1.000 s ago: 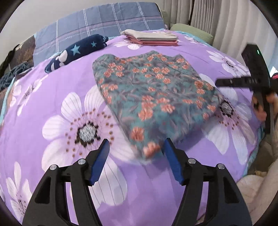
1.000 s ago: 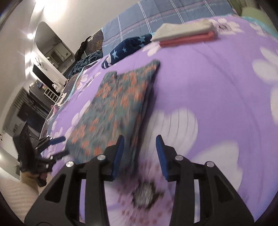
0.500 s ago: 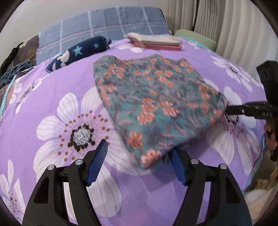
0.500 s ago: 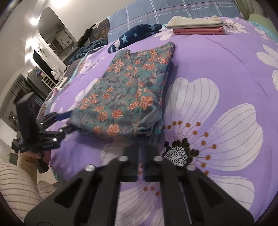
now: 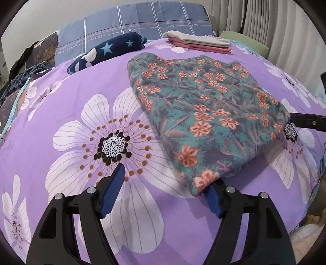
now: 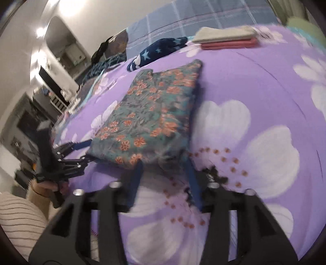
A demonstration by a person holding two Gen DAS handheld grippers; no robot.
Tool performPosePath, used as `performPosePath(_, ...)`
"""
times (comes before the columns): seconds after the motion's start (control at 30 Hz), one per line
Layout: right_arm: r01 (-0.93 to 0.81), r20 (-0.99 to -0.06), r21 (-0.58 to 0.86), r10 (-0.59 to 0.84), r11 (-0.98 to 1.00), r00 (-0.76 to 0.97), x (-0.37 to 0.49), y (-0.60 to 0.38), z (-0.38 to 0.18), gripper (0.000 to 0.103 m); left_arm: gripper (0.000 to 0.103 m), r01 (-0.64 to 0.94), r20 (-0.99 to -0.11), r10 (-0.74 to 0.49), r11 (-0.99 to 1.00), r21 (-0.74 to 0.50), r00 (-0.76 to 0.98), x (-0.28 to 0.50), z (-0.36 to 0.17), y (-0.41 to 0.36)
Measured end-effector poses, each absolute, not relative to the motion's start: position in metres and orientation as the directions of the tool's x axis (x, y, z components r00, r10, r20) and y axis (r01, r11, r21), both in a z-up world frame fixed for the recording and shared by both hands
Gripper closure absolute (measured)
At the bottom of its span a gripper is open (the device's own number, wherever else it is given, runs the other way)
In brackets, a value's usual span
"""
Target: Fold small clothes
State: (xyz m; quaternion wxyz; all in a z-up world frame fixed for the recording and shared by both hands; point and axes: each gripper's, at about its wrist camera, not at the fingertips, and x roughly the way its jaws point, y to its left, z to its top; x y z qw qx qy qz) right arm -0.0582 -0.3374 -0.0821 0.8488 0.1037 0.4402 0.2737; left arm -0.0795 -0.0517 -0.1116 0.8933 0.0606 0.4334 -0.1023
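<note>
My left gripper [image 5: 163, 191] sat spread wide, holding nothing, its right finger [image 5: 213, 198] tucked just under the near corner of the folded floral garment [image 5: 203, 114], its left finger out over bare bedspread [image 5: 61, 114]. I judged it was parked there to slip under that corner. My right gripper [image 6: 165, 177] was spread too and empty, with the near edge of the bundle at its twelve o'clock, the fingertips right at the cloth; motion blur kept me from telling whether they touched.

The garment lay in a thick rectangle in the middle of the purple flowered bed. Further out, at one o'clock from my left claw, a stack of folded clothes [image 5: 200, 41] waited near the pillow [image 5: 142, 19], probably the finished pile. At eleven o'clock lay a navy star-print item [image 5: 108, 51].
</note>
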Motion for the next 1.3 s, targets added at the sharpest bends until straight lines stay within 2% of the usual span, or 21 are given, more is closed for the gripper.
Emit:
performPosePath(0.03, -0.371, -0.699, 0.411, 0.550, 0.832, 0.458, -0.055, -0.333, -0.084, 0.067, 0.029, 0.234, -0.787, -0.133, 0.972, 0.014, 0.602, -0.080, -0.112, -0.051)
performPosePath(0.07, -0.351, -0.720, 0.405, 0.531, 0.844, 0.447, -0.050, -0.330, -0.089, 0.094, 0.029, 0.228, -0.789, -0.141, 0.974, -0.001, 0.598, -0.079, -0.113, -0.049)
performPosePath(0.17, -0.261, -0.737, 0.448, 0.518, 0.855, 0.433, -0.043, -0.350, -0.099, 0.097, 0.028, 0.220, -0.793, -0.135, 0.976, -0.001, 0.595, -0.079, -0.115, -0.046)
performPosePath(0.23, -0.205, -0.751, 0.459, 0.501, 0.864, 0.430, -0.046, -0.368, -0.104, 0.103, 0.028, 0.225, -0.795, -0.117, 0.974, 0.025, 0.595, -0.079, -0.118, -0.046)
performPosePath(0.27, -0.157, -0.788, 0.392, 0.419, 0.907, 0.452, -0.048, -0.377, -0.107, 0.103, 0.027, 0.226, -0.797, -0.123, 0.974, 0.017, 0.591, -0.078, -0.119, -0.045)
performPosePath(0.3, -0.138, -0.791, 0.395, 0.413, 0.908, 0.451, -0.049, -0.384, -0.110, 0.103, 0.027, 0.224, -0.801, -0.131, 0.975, 0.005, 0.585, -0.077, -0.119, -0.044)
performPosePath(0.37, -0.108, -0.760, 0.474, 0.468, 0.874, 0.451, -0.052, -0.398, -0.111, 0.103, 0.026, 0.225, -0.806, -0.141, 0.974, -0.010, 0.575, -0.075, -0.119, -0.042)
performPosePath(0.43, -0.147, -0.735, 0.473, 0.481, 0.869, 0.478, -0.055, -0.396, -0.102, 0.103, 0.027, 0.230, -0.805, -0.137, 0.973, 0.000, 0.578, -0.076, -0.117, -0.044)
performPosePath(0.5, -0.226, -0.695, 0.485, 0.529, 0.845, 0.487, -0.056, -0.383, -0.088, 0.100, 0.032, 0.253, -0.805, -0.144, 0.967, 0.008, 0.576, -0.080, -0.113, -0.047)
performPosePath(0.6, -0.334, -0.667, 0.477, 0.582, 0.813, 0.465, -0.051, -0.352, -0.077, 0.099, 0.057, 0.299, -0.811, -0.226, 0.952, -0.066, 0.540, -0.086, -0.105, -0.046)
performPosePath(0.67, -0.374, -0.662, 0.472, 0.601, 0.798, 0.447, -0.044, -0.338, -0.075, 0.099, 0.080, 0.341, -0.808, -0.308, 0.929, -0.142, 0.502, -0.090, -0.097, -0.044)
performPosePath(0.73, -0.376, -0.673, 0.474, 0.603, 0.796, 0.429, -0.036, -0.332, -0.080, 0.098, 0.088, 0.402, -0.800, -0.351, 0.903, -0.152, 0.487, -0.096, -0.083, -0.046)
performPosePath(0.83, -0.310, -0.744, 0.452, 0.546, 0.836, 0.385, -0.030, -0.331, -0.100, 0.098, 0.088, 0.483, -0.769, -0.384, 0.868, -0.113, 0.511, -0.100, -0.064, -0.058)
performPosePath(0.93, -0.267, -0.725, 0.516, 0.581, 0.814, 0.371, -0.031, -0.339, -0.112, 0.098, 0.088, 0.495, -0.747, -0.397, 0.862, -0.106, 0.533, -0.087, -0.062, -0.070)
performPosePath(1.03, -0.256, -0.722, 0.518, 0.578, 0.816, 0.380, -0.034, -0.340, -0.111, 0.098, 0.088, 0.474, -0.792, -0.367, 0.873, -0.111, 0.489, -0.065, -0.090, -0.081)
performPosePath(1.13, -0.265, -0.740, 0.480, 0.548, 0.836, 0.390, -0.037, -0.338, -0.108, 0.098, 0.088, 0.475, -0.801, -0.354, 0.874, -0.100, 0.483, -0.062, -0.105, -0.084)
performPosePath(1.23, -0.273, -0.759, 0.412, 0.493, 0.869, 0.424, -0.040, -0.333, -0.098, 0.097, 0.085, 0.472, -0.792, -0.356, 0.876, -0.097, 0.497, -0.066, -0.099, -0.083)
performPosePath(1.3, -0.279, -0.758, 0.373, 0.464, 0.885, 0.458, -0.042, -0.330, -0.090, 0.092, 0.084, 0.462, -0.784, -0.368, 0.879, -0.118, 0.500, -0.068, -0.093, -0.080)
